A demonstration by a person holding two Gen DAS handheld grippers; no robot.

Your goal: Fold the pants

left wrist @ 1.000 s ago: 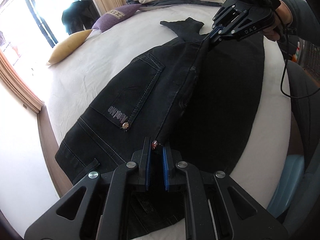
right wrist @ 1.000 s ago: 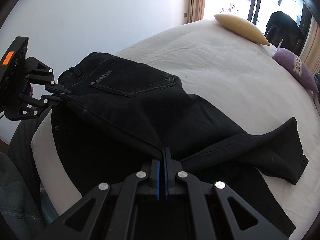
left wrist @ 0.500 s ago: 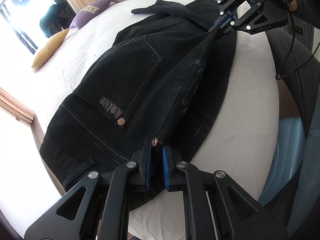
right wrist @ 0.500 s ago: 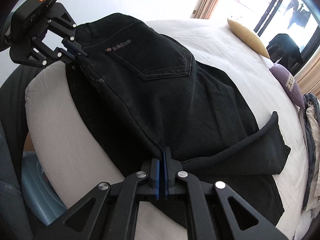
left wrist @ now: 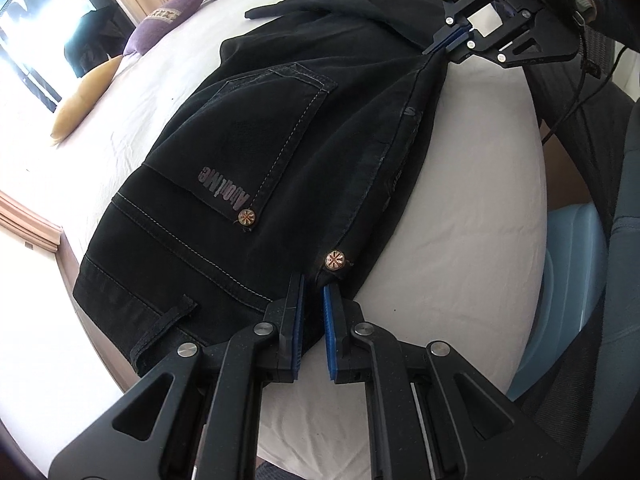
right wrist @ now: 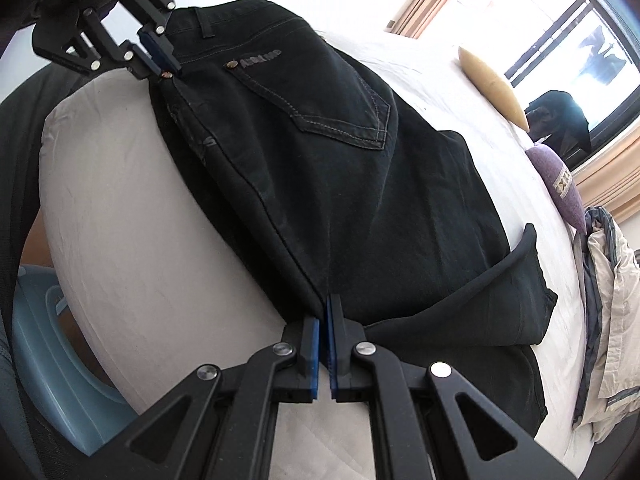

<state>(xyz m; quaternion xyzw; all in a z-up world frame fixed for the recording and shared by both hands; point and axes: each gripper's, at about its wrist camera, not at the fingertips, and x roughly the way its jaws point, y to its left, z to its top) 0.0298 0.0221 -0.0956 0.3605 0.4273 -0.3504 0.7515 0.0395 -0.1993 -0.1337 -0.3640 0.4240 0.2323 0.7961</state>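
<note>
Black pants [left wrist: 280, 152] lie folded lengthwise on the white bed [left wrist: 480, 200], back pocket and rivets facing up. My left gripper [left wrist: 314, 286] is shut on the waistband corner by a copper rivet. In the same view my right gripper [left wrist: 442, 44] pinches the folded edge further along the leg. From the right wrist view, the right gripper [right wrist: 323, 312] is shut on that edge of the pants [right wrist: 340, 160], and the left gripper [right wrist: 164, 66] grips the waistband at the top left. The leg end [right wrist: 520, 280] is doubled over and rumpled.
A yellow pillow [left wrist: 84, 100] and a purple cushion [left wrist: 160, 24] lie on the bed's far side by the window. Bunched bedding [right wrist: 608, 320] sits past the leg end. A pale blue tub [right wrist: 52, 360] stands on the floor beside the bed edge, next to a person's dark-clad leg [left wrist: 580, 100].
Both grippers have come down toward the bed with the pants' edge held. The top layer has swung over and now lies stacked on the lower leg near the bed's edge.
</note>
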